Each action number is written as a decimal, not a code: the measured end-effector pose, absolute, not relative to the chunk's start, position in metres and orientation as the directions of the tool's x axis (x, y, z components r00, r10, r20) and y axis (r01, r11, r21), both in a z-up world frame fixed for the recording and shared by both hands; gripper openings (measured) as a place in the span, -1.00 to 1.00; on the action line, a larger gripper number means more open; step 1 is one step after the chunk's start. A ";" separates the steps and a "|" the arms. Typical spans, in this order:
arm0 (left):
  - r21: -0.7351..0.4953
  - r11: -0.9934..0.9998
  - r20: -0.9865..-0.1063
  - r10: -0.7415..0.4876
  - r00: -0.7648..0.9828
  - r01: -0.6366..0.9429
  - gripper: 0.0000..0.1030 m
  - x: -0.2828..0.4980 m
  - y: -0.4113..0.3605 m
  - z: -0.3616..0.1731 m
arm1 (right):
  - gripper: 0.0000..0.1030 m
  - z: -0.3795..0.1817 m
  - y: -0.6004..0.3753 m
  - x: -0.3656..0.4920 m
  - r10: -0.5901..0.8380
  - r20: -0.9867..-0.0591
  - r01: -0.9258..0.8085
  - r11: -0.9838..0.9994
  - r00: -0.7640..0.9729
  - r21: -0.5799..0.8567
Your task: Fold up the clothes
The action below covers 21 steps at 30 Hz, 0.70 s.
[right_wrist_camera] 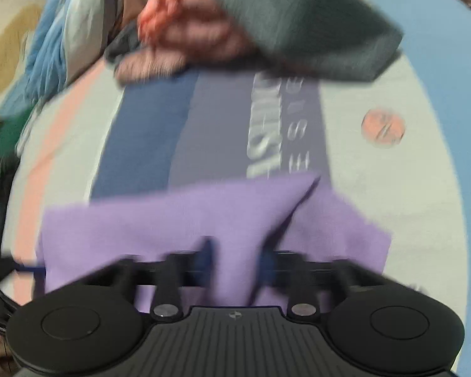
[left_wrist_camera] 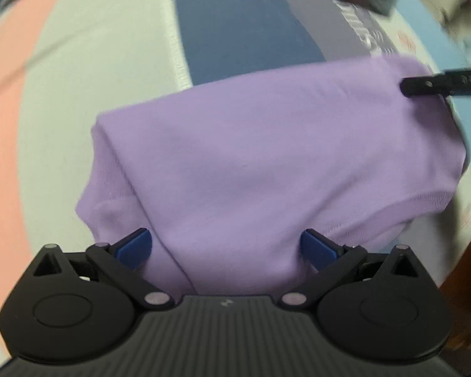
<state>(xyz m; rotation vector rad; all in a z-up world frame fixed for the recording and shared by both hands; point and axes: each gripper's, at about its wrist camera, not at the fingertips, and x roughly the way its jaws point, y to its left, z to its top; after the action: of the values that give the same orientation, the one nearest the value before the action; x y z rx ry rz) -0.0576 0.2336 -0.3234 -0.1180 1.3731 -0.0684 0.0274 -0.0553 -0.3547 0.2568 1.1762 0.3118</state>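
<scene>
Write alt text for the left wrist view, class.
A folded purple garment lies on a striped sheet, the open left gripper straddling its near edge. The right gripper's black tip meets its far right corner.

Plain lilac garment (left_wrist_camera: 267, 163) on pink-, blue-, white-striped bedcover (left_wrist_camera: 78, 78)

Printed bedspread (right_wrist_camera: 376, 172), folded lilac garment (left_wrist_camera: 267, 169), heaped clothes (right_wrist_camera: 56, 47)
</scene>
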 end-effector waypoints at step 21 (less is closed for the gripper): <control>-0.152 0.956 -0.963 -0.200 0.180 0.251 0.99 -0.066 0.137 -0.318 | 0.52 -0.312 -0.040 -0.050 0.547 -0.740 -0.370 0.830 0.392 0.418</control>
<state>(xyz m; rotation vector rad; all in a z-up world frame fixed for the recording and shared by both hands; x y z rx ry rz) -0.0665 0.1374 -0.3184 0.0440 1.3527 -0.3186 -0.0501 -0.0403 -0.3122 0.1968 1.0122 0.5870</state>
